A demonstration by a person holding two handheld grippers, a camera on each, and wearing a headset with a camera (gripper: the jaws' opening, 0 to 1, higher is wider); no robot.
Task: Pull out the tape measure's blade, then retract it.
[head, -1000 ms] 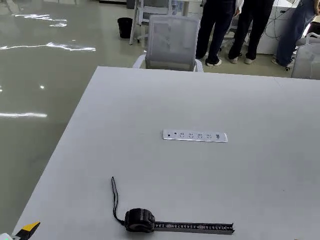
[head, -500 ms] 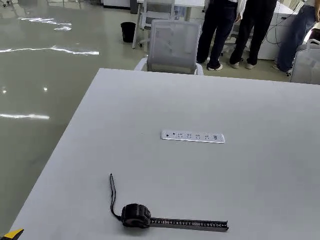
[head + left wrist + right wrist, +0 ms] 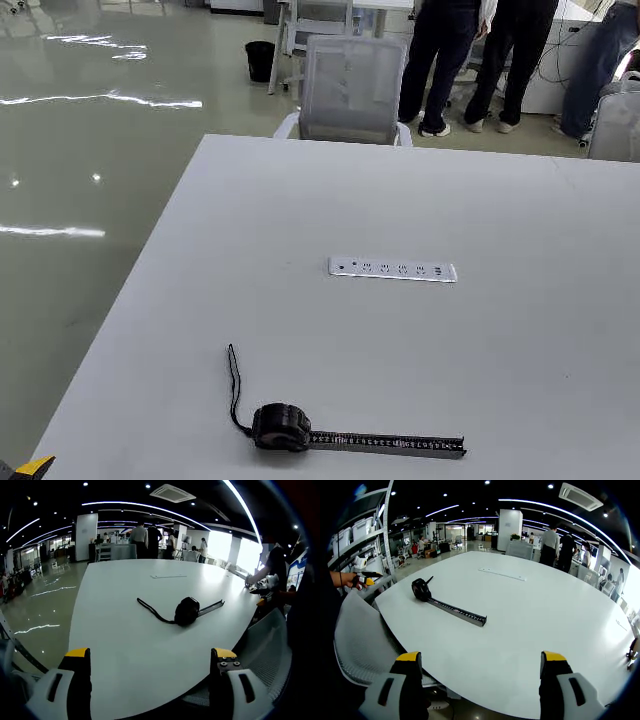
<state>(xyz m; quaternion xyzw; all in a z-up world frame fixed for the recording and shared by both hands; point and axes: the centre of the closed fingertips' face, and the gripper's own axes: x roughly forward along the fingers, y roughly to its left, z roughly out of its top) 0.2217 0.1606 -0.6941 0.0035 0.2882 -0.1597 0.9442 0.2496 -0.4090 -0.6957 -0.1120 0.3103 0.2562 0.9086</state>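
Observation:
A black tape measure [image 3: 280, 427] lies near the table's front edge, its blade [image 3: 390, 443] drawn out to the right and its strap [image 3: 234, 385] trailing away. My left gripper [image 3: 150, 655] is open and empty, off the table's edge, well short of the tape measure [image 3: 187, 611]. One of its yellow fingertips [image 3: 37, 465] shows at the head view's bottom left corner. My right gripper [image 3: 481, 657] is also open and empty, held back from the table edge, with the tape measure [image 3: 421, 589] and blade [image 3: 457, 611] far ahead to the left.
A white power strip [image 3: 392, 269] lies mid-table. A grey mesh chair [image 3: 350, 90] stands at the far edge, with several people behind it. Another mesh chair [image 3: 355, 640] sits below the near edge. The white table [image 3: 520, 360] is bare to the right.
The head view has shifted a little. The tape measure, its drawn-out blade and the power strip lie where they were.

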